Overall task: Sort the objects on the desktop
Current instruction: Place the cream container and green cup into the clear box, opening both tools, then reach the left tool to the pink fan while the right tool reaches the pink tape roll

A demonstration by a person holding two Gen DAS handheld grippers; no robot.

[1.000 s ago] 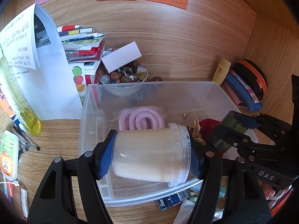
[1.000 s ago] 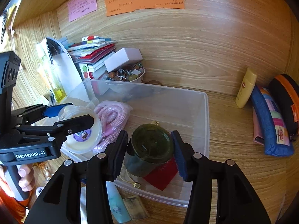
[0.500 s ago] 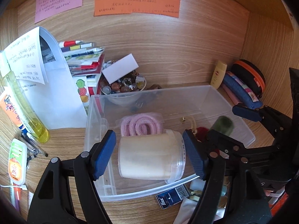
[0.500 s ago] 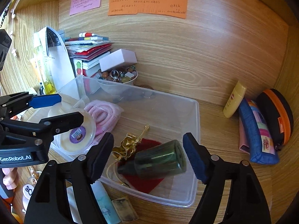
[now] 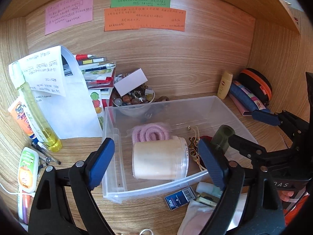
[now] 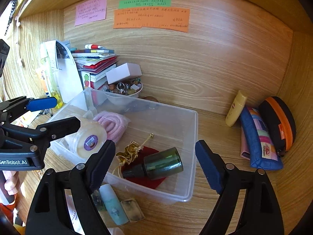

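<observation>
Clear plastic bin point(image 5: 230, 111) holds both things now: the cream-coloured jar point(image 5: 158, 159) on its side at the bin's left end, the dark green bottle point(image 6: 162, 163) lying on red cloth toward its right. Left gripper point(image 5: 156, 164) and right gripper point(image 6: 152, 166), jaws just opening wide, grip nothing.

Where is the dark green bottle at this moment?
In the right wrist view, the dark green bottle lies on its side inside the clear plastic bin, near its front right corner, on a red cloth beside a small gold pouch.
</observation>
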